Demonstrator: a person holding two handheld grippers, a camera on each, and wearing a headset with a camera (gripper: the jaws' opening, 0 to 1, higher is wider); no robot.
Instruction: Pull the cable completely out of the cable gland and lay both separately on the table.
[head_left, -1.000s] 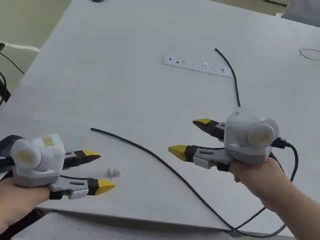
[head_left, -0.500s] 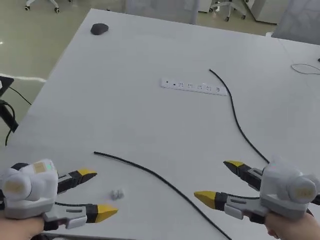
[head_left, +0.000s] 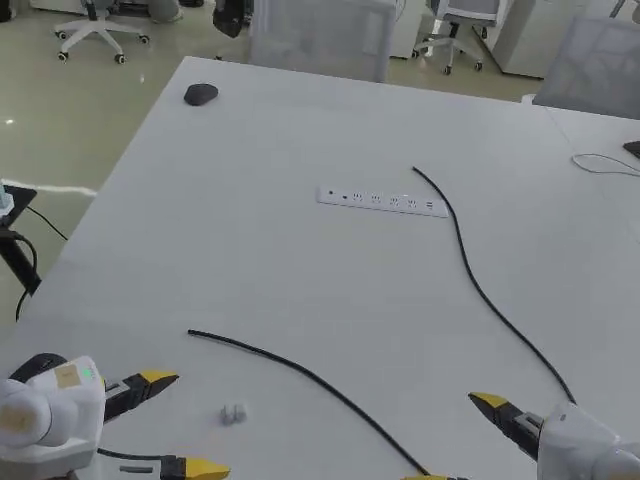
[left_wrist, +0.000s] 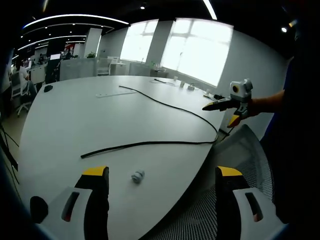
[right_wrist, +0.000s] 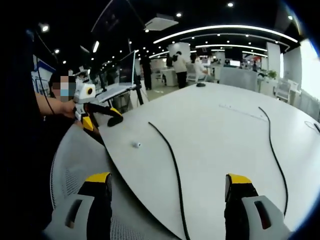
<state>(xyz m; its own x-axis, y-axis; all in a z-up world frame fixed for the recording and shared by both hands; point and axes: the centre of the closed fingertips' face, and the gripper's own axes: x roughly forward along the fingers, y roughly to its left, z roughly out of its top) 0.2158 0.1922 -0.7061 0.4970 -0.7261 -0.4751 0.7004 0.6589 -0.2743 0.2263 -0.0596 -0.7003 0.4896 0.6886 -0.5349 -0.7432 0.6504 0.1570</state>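
**Both claws open, held low and wide apart**

The left claw sits at the lower left of the head view. Its two yellow-tipped jaws are spread wide and grip nothing. The right claw sits at the lower right, also with its jaws spread and nothing between them. The two claws point forward and a little inward, well apart from each other. In the left gripper view, a hand holds the body of the right claw.
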